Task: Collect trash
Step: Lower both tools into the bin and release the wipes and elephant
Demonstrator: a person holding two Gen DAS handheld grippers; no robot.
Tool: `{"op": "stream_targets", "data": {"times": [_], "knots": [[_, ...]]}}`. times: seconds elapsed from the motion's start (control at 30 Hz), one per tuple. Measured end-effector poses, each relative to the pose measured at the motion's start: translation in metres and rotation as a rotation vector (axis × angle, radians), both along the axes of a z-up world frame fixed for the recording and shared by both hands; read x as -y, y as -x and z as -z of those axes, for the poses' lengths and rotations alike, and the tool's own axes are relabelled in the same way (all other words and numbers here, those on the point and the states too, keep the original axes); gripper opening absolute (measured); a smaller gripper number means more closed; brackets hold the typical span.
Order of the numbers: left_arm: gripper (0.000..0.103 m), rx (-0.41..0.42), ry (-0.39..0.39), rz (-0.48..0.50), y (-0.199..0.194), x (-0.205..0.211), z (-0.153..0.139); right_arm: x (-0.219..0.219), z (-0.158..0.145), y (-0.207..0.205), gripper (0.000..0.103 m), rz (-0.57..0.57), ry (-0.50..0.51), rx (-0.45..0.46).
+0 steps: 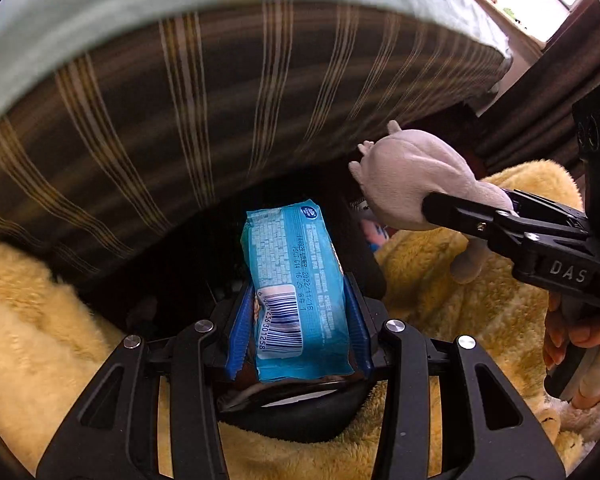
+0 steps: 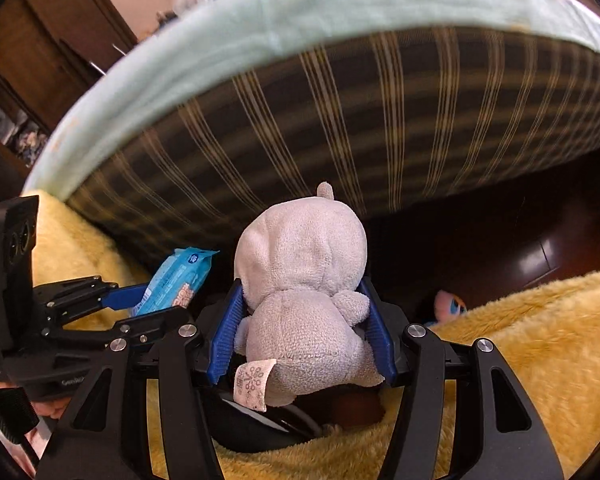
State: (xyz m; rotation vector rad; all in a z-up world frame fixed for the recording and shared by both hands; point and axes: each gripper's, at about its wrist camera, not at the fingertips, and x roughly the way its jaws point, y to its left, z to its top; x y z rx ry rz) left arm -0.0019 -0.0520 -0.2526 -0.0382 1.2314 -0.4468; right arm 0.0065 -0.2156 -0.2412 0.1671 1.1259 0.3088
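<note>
The left gripper (image 1: 298, 316) clamps a blue snack wrapper (image 1: 296, 280) between its blue pads; the right gripper (image 2: 302, 334) pinches a grey plush toy (image 2: 304, 304). Both hang over a yellow fleece blanket (image 2: 520, 340) beside the striped mattress (image 1: 160, 120). Only the right view shows a pink toy (image 2: 450, 304) below.

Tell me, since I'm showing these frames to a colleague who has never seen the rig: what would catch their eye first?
Probably the bright blue snack packet, clamped between the left hand-held gripper's blue pads at the picture's centre. Next, the grey plush toy, gripped by the right hand-held gripper just beside it. Both hang over a fluffy yellow blanket, with a striped mattress side looming behind.
</note>
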Motion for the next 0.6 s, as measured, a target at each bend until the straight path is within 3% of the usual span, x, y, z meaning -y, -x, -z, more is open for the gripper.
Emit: {"op": "stream_targets", "data": {"times": [0.27, 0.6], "knots": [[0.040, -0.048, -0.012, -0.010, -0.012, -0.001, 0.030, -0.005, 0.028, -0.015, 0.057, 0.001, 0.010, -0.047], [0.043, -0.056, -0.008, -0.022, -0.015, 0.001, 0.037, -0.018, 0.043, -0.024, 0.062, 0.006, 0.016, -0.054]]}}
